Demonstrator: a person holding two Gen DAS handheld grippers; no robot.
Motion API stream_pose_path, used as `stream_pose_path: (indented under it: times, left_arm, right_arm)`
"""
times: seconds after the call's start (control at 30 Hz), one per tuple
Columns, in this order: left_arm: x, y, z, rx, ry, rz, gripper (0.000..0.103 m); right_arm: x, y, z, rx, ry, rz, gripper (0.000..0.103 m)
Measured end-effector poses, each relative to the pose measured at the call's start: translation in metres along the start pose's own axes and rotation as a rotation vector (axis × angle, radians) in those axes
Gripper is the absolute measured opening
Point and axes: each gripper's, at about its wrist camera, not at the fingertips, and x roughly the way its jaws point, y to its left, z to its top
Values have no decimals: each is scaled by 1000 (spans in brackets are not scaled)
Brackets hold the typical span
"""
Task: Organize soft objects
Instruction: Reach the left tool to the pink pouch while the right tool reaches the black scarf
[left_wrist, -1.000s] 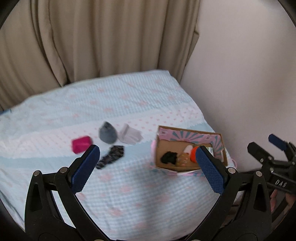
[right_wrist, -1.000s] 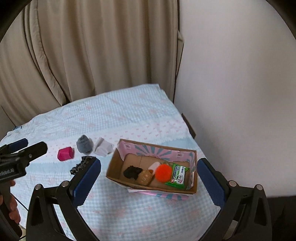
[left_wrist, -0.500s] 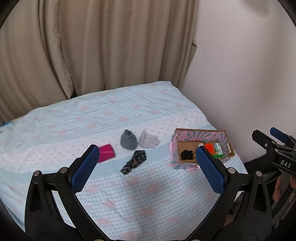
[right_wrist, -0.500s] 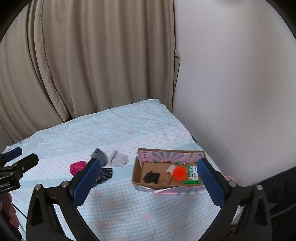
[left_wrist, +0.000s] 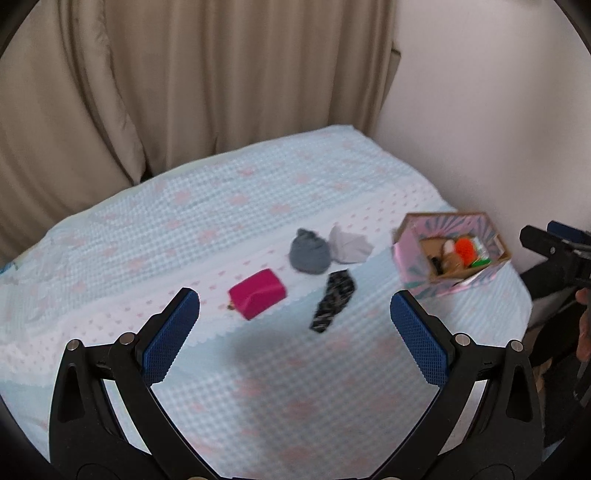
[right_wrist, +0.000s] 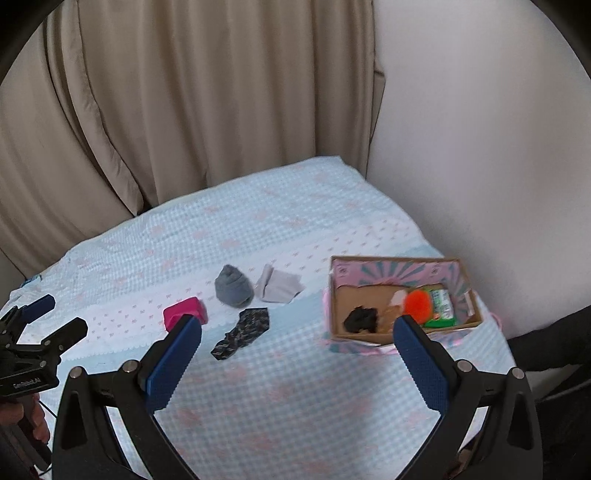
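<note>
On the bed lie a magenta pouch (left_wrist: 258, 293) (right_wrist: 184, 313), a rolled grey sock (left_wrist: 308, 252) (right_wrist: 233, 285), a folded light grey cloth (left_wrist: 349, 245) (right_wrist: 277, 285) and a dark patterned sock (left_wrist: 333, 298) (right_wrist: 242, 332). A pink-lined cardboard box (left_wrist: 410, 254) (right_wrist: 369, 269) to the right holds an orange pom-pom (right_wrist: 418, 304), a black item (right_wrist: 362, 319), a green packet (right_wrist: 441, 304) and more. My left gripper (left_wrist: 294, 330) is open and empty above the bed, short of the pouch. My right gripper (right_wrist: 297, 356) is open and empty, near the box.
The bed has a light blue checked cover (left_wrist: 221, 206) with pink marks. Beige curtains (left_wrist: 184, 74) hang behind it and a white wall (right_wrist: 480, 129) stands on the right. The bed's front and right edges drop off near the box.
Both grippers have pulled back and then come closer again; the left view has swung left, so the pouch and socks now sit between its fingers. Nothing on the bed has moved.
</note>
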Motion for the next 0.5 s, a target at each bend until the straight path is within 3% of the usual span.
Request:
stream_pose_path:
  times: [0.33,0.5]
  left_arm:
    - [127,52,-7,67,144,-59,103]
    - [202,67,-13,143,208,-129,103]
  right_arm:
    - [107,55,-20,36,104,-40,103]
    - [163,71,-33,71,158,-23,103]
